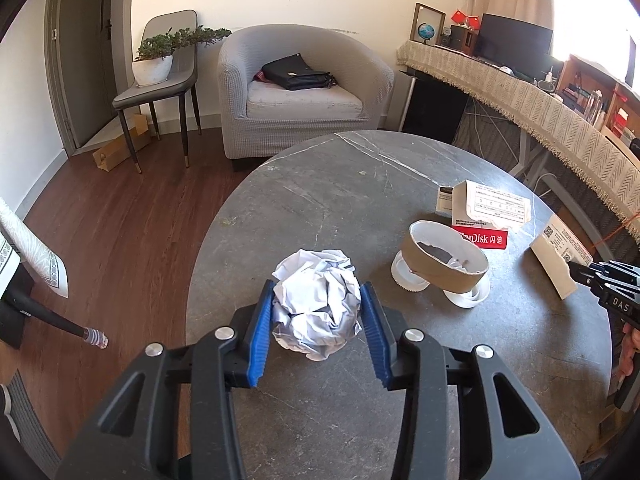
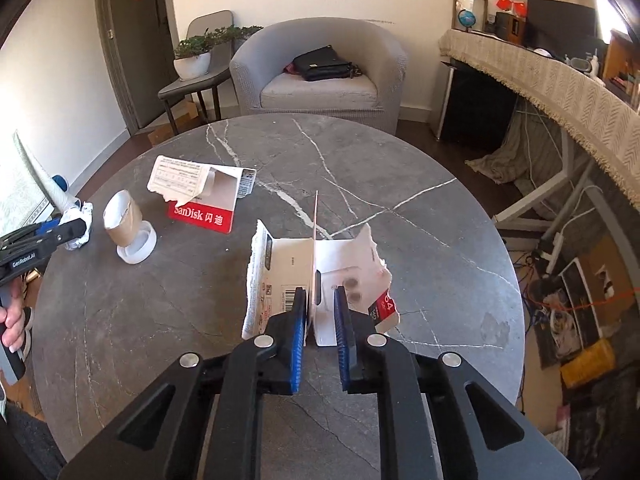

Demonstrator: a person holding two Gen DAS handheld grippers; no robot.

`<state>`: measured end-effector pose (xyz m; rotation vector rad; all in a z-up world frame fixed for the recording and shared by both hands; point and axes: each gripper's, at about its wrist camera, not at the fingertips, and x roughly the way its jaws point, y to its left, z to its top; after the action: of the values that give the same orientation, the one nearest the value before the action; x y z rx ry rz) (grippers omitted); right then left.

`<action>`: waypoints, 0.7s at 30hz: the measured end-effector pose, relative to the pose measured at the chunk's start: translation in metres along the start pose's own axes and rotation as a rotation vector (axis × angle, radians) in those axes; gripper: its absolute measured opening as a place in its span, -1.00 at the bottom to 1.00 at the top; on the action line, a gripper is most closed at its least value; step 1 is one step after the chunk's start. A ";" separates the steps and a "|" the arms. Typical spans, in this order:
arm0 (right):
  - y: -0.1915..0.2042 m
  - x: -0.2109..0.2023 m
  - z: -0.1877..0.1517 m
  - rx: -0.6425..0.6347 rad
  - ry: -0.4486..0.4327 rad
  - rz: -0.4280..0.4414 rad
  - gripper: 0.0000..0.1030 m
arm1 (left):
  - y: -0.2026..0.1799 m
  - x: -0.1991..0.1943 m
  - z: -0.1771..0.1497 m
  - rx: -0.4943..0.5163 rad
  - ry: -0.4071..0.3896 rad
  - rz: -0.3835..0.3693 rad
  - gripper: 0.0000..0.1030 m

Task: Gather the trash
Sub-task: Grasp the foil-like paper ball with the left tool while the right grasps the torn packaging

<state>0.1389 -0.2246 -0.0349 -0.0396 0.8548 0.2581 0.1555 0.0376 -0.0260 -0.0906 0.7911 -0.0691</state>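
Note:
A crumpled white paper ball (image 1: 316,304) rests on the round grey marble table (image 1: 360,176), and my left gripper (image 1: 316,320) is shut on it, blue pads pressed into both sides. In the right wrist view that gripper (image 2: 80,228) and the ball (image 2: 86,214) sit at the table's left edge. My right gripper (image 2: 320,312) is shut on a torn white card package (image 2: 284,264) that stands folded upright between its pads. The same package (image 1: 556,256) appears at the right of the left wrist view. A cardboard tape core (image 1: 444,264) and a torn red SanDisk package (image 1: 488,208) lie between them.
White plastic rings (image 1: 408,276) lie under the tape core. Beyond the table stand a grey armchair (image 1: 304,92) with a black bag and a chair holding a potted plant (image 1: 154,64). A cloth-covered desk (image 1: 540,104) runs along the right. A person's hand (image 2: 12,320) holds the left gripper's handle.

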 end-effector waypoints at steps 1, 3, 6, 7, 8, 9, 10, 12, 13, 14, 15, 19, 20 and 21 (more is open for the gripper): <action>-0.003 0.003 0.000 0.015 0.007 0.002 -0.73 | 0.001 0.000 0.000 -0.002 0.000 -0.001 -0.13; -0.007 0.008 0.000 0.049 0.012 0.025 -0.72 | 0.003 -0.001 0.000 -0.003 0.000 -0.003 -0.14; -0.009 0.009 0.003 0.056 0.002 0.032 -0.73 | 0.005 -0.003 -0.001 -0.001 0.002 -0.011 -0.15; -0.009 0.009 0.003 0.058 -0.003 0.034 -0.73 | 0.005 -0.004 -0.002 -0.003 0.002 -0.015 -0.15; -0.008 0.009 0.003 0.058 -0.003 0.037 -0.78 | 0.006 -0.005 -0.002 -0.005 0.003 -0.018 -0.15; -0.007 0.008 0.003 0.055 -0.007 0.033 -0.95 | 0.007 -0.007 -0.003 -0.009 0.002 -0.020 -0.15; -0.006 0.004 0.003 0.054 -0.024 0.022 -0.96 | 0.008 -0.008 -0.003 -0.012 0.003 -0.024 -0.15; -0.003 -0.004 0.004 0.051 -0.056 0.025 -0.97 | 0.009 -0.011 -0.006 -0.016 0.006 -0.028 -0.15; -0.001 -0.009 0.004 0.046 -0.071 0.026 -0.97 | 0.010 -0.013 -0.007 -0.018 0.005 -0.028 -0.15; 0.002 -0.014 0.003 0.036 -0.085 0.024 -0.97 | 0.011 -0.015 -0.007 -0.021 0.004 -0.029 -0.15; 0.005 -0.018 0.003 0.025 -0.093 0.029 -0.97 | 0.012 -0.018 -0.009 -0.023 0.003 -0.029 -0.15; 0.026 -0.038 0.000 0.003 -0.146 0.093 -0.97 | 0.015 -0.033 -0.017 -0.014 -0.006 -0.016 -0.14; 0.034 -0.043 0.000 -0.007 -0.161 0.108 -0.97 | 0.017 -0.037 -0.019 -0.017 -0.005 -0.012 -0.14; 0.042 -0.046 0.000 -0.021 -0.167 0.126 -0.97 | 0.020 -0.040 -0.022 -0.022 -0.003 -0.013 -0.14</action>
<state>0.1000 -0.1937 0.0026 0.0165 0.6893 0.3828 0.1122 0.0597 -0.0152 -0.1171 0.7880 -0.0726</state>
